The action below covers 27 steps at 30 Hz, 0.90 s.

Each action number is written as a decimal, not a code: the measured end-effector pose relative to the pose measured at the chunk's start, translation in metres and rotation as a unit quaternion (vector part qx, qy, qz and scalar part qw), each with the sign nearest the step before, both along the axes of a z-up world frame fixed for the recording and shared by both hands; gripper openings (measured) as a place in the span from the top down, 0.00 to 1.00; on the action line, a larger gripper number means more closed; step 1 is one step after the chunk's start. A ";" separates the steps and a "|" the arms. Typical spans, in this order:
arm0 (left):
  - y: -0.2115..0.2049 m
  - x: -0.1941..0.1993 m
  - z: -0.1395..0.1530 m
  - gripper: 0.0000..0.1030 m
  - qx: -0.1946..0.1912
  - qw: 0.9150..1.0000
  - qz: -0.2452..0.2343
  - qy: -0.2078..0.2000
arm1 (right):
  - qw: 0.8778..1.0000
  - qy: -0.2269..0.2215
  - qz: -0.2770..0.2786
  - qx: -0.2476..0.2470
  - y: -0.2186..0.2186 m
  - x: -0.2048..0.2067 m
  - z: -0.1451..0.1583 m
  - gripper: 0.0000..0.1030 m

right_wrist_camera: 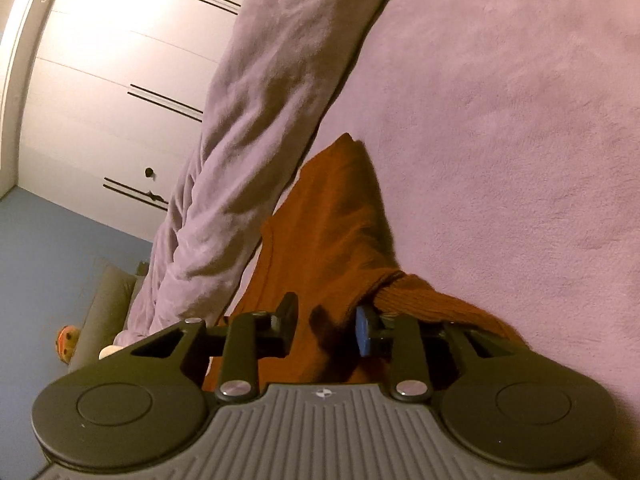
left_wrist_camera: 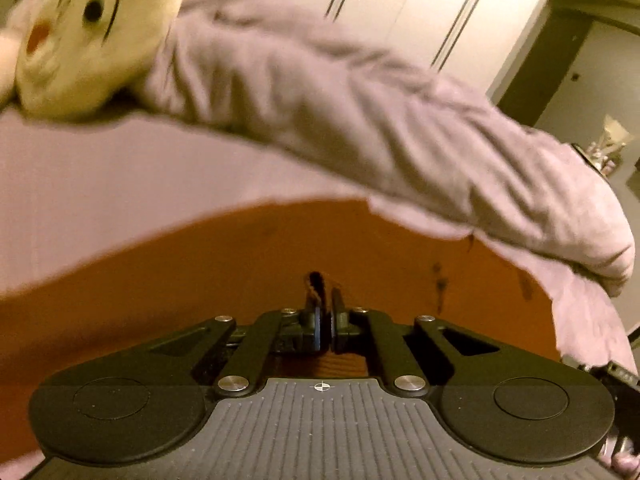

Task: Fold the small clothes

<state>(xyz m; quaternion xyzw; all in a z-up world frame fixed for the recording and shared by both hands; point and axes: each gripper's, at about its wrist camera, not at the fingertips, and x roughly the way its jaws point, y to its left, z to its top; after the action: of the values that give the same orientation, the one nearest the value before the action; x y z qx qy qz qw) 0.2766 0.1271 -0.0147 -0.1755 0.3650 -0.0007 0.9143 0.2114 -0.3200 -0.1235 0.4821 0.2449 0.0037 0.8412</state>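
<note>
**Left claw pinches rust-orange garment on lilac bed as right claw stands apart**

Left gripper, its two black fingers pressed together, clamps a small fold of the rust-orange knitted garment, which spreads flat across the plush lilac bed cover and fills the middle of the left wrist view. A long rumpled roll of lilac blanket runs from 11 o'clock to 3 o'clock behind the garment, overlapping its far edge. At 10 o'clock a cream plush toy with a black eye and orange mouth lies on the cover against the roll's end. White wardrobe doors with paired dark handle strips rise at 12 o'clock, and a dim doorway with a lit shelf beyond it shows at 3 o'clock.

Right gripper hangs over the same garment with its fingers spread apart, the black one at 9 o'clock of the gap and the blue-padded one at 3 o'clock, just beside a ribbed sleeve that trails toward 4 o'clock. The garment tapers to a point at 12 o'clock. The blanket roll borders it at 10 o'clock; the wardrobe and a blue-grey floor sit at 9 o'clock.
</note>
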 end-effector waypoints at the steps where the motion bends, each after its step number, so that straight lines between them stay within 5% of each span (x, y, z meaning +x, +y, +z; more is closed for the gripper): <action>1: -0.003 0.003 0.008 0.94 0.011 1.000 -0.004 -0.012 | 1.000 -0.002 0.000 -0.007 0.002 0.002 0.001 0.71; 4: -0.012 0.015 0.024 0.94 0.034 0.999 -0.009 -0.035 | 0.999 -0.001 -0.001 -0.042 0.008 0.006 0.005 0.77; 5: -0.014 0.017 0.027 0.94 0.042 0.998 -0.008 -0.045 | 0.998 0.004 -0.005 -0.060 0.009 0.006 0.007 0.89; 9: -0.022 0.019 0.026 0.94 0.053 0.994 -0.029 -0.095 | 0.984 -0.009 -0.045 -0.172 0.013 -0.009 0.023 0.92; 13: -0.021 0.028 -0.009 0.94 0.083 0.995 -0.018 -0.043 | 0.968 0.010 -0.021 -0.250 0.027 -0.009 0.022 0.92; 16: -0.010 0.033 -0.039 0.94 0.102 0.994 0.003 0.037 | 0.966 0.029 0.017 -0.257 0.032 -0.007 0.018 0.86; 20: -0.003 0.022 -0.043 0.94 0.102 0.994 -0.007 0.037 | 0.963 0.030 0.057 -0.261 0.034 -0.020 0.039 0.61; 27: 0.000 0.023 -0.041 0.94 0.092 0.995 -0.009 0.036 | 0.953 -0.027 0.087 -0.289 0.045 -0.006 0.079 0.46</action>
<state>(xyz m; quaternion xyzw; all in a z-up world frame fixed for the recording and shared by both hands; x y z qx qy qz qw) 0.2997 0.1270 -0.0560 -0.0877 0.3981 0.0310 0.9126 0.2059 -0.2753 -0.0441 0.1944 0.2539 0.0192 0.9473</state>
